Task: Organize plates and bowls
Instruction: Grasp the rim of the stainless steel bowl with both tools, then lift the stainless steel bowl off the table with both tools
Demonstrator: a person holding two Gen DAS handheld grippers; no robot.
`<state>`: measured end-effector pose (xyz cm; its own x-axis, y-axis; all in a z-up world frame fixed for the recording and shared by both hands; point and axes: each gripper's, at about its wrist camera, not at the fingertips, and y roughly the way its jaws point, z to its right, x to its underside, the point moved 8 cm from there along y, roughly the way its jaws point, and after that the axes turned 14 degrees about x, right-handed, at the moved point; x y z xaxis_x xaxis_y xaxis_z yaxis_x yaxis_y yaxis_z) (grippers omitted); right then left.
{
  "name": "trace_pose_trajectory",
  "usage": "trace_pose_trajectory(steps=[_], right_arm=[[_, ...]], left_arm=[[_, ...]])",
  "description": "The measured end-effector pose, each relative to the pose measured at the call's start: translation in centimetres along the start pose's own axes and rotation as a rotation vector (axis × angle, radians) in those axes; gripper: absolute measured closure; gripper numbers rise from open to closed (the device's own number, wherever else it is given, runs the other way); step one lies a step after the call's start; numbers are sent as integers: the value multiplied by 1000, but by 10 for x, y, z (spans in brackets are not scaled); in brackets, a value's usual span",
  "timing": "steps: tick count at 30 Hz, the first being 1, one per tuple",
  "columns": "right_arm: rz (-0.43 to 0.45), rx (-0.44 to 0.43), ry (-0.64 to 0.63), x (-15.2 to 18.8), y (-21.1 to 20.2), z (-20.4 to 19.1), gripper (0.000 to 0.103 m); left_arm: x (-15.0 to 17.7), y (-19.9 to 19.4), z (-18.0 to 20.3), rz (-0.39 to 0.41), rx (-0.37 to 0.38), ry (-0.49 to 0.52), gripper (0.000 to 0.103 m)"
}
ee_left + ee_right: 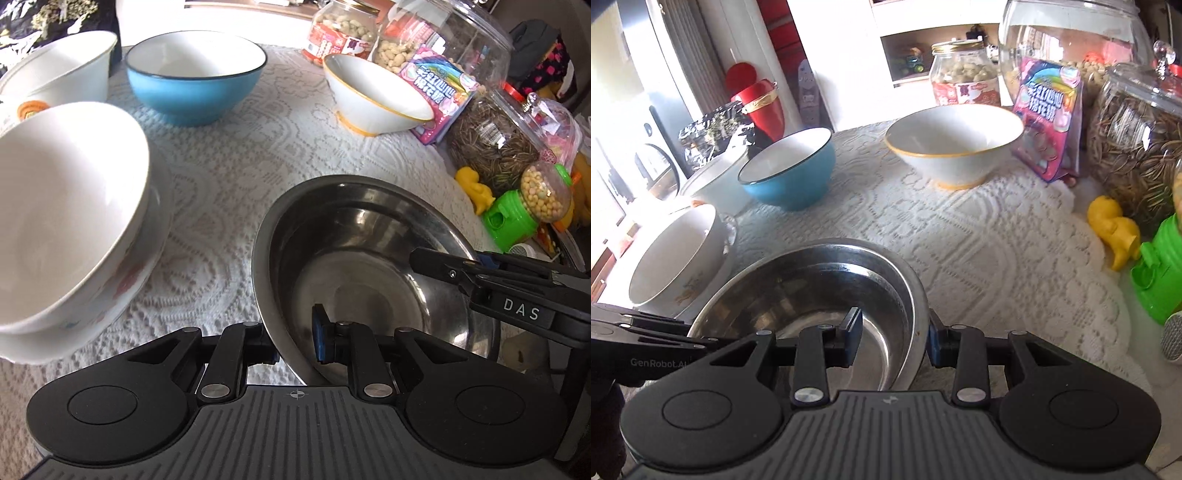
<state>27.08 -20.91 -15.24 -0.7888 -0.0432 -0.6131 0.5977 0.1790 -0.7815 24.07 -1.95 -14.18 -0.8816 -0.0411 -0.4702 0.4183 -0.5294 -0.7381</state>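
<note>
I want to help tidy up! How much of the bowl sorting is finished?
One white bowl already sits on a white plate. Right now the left gripper and right gripper each pinch the rim of the shiny steel bowl. The blue bowl, the yellow-rimmed white bowl and another white bowl stand apart on the lace tablecloth.

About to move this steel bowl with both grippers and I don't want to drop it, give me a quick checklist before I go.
1. Left gripper clamped on steel bowl rim: ok.
2. Right gripper clamped on the opposite rim: ok.
3. Steel bowl empty: ok.
4. Bowl fully clear of the lace tablecloth: cannot tell.
5. White bowl close on the left, path that way free: not ok.
6. Open cloth ahead toward the blue bowl: ok.
</note>
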Motion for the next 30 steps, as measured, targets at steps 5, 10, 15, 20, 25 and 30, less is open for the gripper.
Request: trace_pose_trajectory(steps=[5,10,15,20,25,30], right_arm=[[-37,14,-1,9,10,-4,68],[-57,18,0,11,16,-4,68],[-40,42,-34,14,17,-9,67],[-6,61,-58,13,19,-11,67],[10,65,-62,12,20,-13,67],[14,61,-46,11,20,-9,67]], left_arm=[[3,5,-5,-14,5,-33,86],[4,8,0,-8,-27,0,86],[7,10,7,17,-90,77,86],[5,11,5,26,-95,85,86],[3,11,0,17,-67,42,86],[4,14,3,16,-107,56,86]])
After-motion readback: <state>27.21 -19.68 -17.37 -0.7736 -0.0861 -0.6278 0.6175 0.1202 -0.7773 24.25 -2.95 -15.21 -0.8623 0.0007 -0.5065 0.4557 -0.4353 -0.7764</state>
